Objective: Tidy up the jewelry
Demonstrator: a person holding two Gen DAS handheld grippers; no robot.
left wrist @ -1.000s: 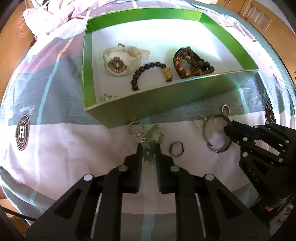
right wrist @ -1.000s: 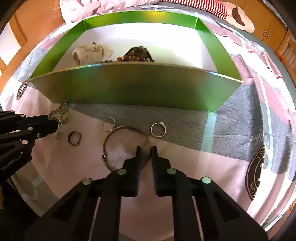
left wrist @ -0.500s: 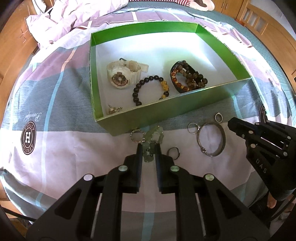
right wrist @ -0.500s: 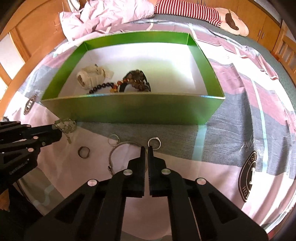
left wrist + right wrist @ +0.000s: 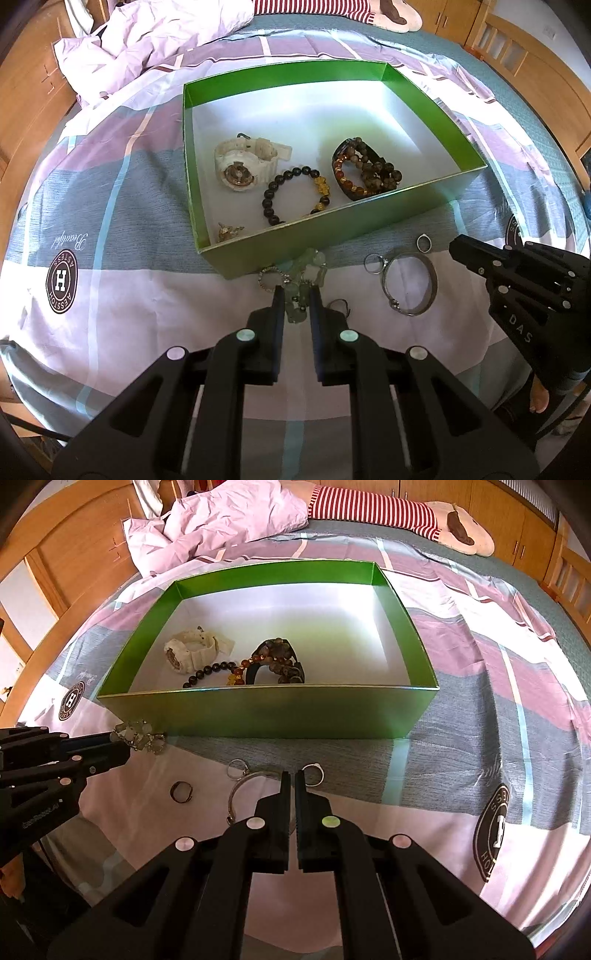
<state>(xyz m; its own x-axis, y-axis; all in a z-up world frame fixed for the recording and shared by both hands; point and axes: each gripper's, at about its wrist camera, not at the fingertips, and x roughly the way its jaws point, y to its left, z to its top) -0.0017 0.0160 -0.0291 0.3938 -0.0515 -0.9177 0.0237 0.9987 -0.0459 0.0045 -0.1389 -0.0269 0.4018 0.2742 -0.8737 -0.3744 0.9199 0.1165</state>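
left wrist view: knobbly pale-green bead bracelet (image 5: 303, 273) pinched in left gripper (image 5: 295, 299).

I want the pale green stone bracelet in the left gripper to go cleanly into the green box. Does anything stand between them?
Only the green box's near wall, which rises between the pale green stone bracelet held by the left gripper and the white floor. The top is open.
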